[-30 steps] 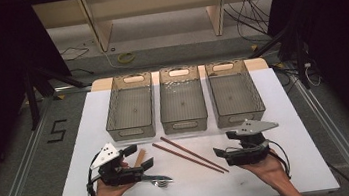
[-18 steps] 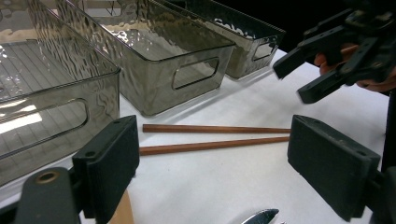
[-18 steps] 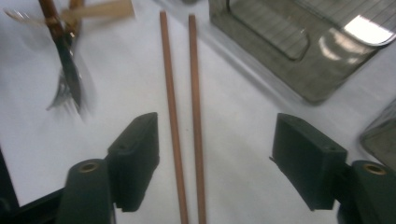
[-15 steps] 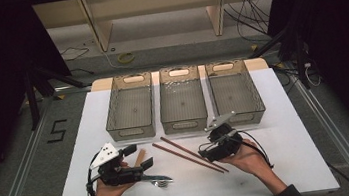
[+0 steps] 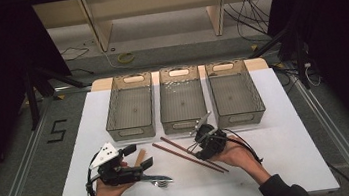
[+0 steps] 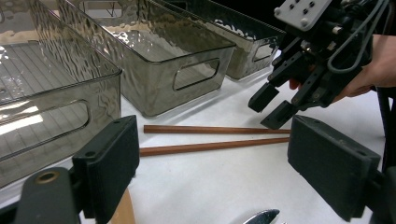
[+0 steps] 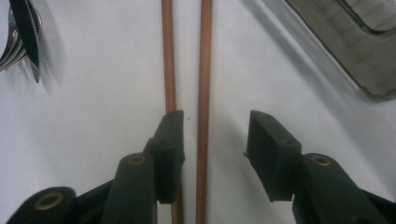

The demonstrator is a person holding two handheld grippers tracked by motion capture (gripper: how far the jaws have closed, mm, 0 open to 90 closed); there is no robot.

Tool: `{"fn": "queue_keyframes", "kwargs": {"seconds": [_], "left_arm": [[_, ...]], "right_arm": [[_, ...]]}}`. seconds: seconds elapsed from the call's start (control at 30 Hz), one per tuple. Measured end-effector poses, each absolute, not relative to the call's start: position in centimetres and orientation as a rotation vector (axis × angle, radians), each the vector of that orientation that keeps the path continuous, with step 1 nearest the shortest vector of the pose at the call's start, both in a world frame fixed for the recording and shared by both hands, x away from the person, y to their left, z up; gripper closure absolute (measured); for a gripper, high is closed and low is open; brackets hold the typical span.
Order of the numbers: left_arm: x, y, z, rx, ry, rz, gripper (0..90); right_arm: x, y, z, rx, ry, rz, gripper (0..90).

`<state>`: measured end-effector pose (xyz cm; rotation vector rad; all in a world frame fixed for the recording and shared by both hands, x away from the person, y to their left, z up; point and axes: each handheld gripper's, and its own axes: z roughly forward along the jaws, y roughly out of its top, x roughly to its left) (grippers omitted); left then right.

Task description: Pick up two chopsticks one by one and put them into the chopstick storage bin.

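Observation:
Two brown chopsticks [image 5: 190, 156] lie side by side on the white table [image 5: 291, 159], in front of the bins. My right gripper [image 5: 200, 151] hovers low over their near end, pointing along them. In the right gripper view its jaws have just been closing and still stand apart. One chopstick [image 7: 203, 70] runs between them untouched, and the other chopstick [image 7: 167, 56] passes under the left jaw. My left gripper [image 5: 138, 157] rests open at the front left, nothing gripped, aimed at the chopsticks [image 6: 210, 147] and at the right gripper [image 6: 273, 107].
Three translucent grey bins [image 5: 131, 132] [image 5: 184, 126] [image 5: 239, 118] stand in a row behind the chopsticks. A metal fork [image 5: 158, 182] and a light wooden handle [image 5: 140, 157] lie by the left gripper. The fork [image 7: 21, 37] sits left of the chopsticks' far end.
The right gripper has moved left and slightly down from the table's right side to the chopsticks, and its jaws have narrowed. The left gripper has stayed put.

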<state>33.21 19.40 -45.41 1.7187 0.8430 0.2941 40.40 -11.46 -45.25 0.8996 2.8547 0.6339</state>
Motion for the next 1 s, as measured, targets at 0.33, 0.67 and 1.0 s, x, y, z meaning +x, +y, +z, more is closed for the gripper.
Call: {"fn": "queue_keyframes", "kwargs": {"seconds": [0.33, 0.67, 1.0], "left_arm": [[33.2, 19.4, -45.4, 1.719, 0.842, 0.295, 16.2], [33.2, 19.4, -45.4, 1.721, 0.839, 0.297, 16.2], [33.2, 19.4, -45.4, 1.721, 0.839, 0.298, 16.2]], "right_arm": [[40.8, -10.8, -45.7, 0.894, 2.888, 0.580, 64.3], [41.1, -10.3, -46.1, 0.848, 2.905, 0.517, 70.3], [41.3, -9.8, -46.1, 0.806, 2.915, 0.470, 74.7]]}}
